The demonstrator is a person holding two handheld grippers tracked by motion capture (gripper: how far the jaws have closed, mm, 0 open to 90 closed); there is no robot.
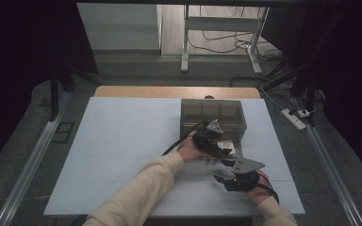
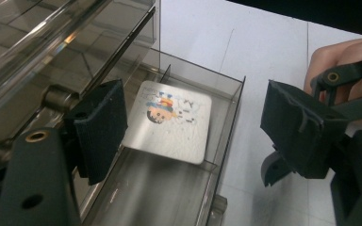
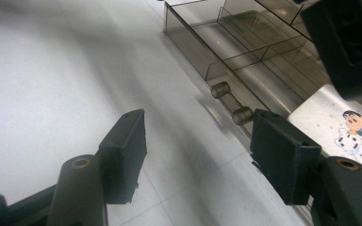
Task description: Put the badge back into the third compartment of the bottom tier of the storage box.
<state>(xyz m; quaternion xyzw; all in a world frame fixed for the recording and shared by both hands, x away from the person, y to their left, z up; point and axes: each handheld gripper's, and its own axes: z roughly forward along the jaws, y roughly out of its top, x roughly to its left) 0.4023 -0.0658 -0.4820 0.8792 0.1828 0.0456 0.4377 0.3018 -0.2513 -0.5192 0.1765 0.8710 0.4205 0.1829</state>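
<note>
A smoky clear drawer box (image 1: 212, 115) stands at the middle right of the white table. Its bottom drawer (image 2: 226, 141) is pulled out toward me, with a two-knob handle (image 3: 231, 101). In the drawer lies a white square card (image 2: 172, 122) with a cartoon figure, slightly tilted. My left gripper (image 2: 198, 132) hangs just above it, jaws apart and pads clear of the card. In the high view the left gripper (image 1: 224, 149) is at the drawer's front. My right gripper (image 1: 219, 180) rests nearer me, open over bare table (image 3: 205, 157), with the card (image 3: 344, 122) off to its right.
A white sheet (image 1: 122, 155) covers the table, with a wooden strip (image 1: 169, 92) at the far edge. Beyond stand a metal table frame (image 1: 186, 42) and loose cables. A power strip (image 1: 294, 117) lies on the floor at right.
</note>
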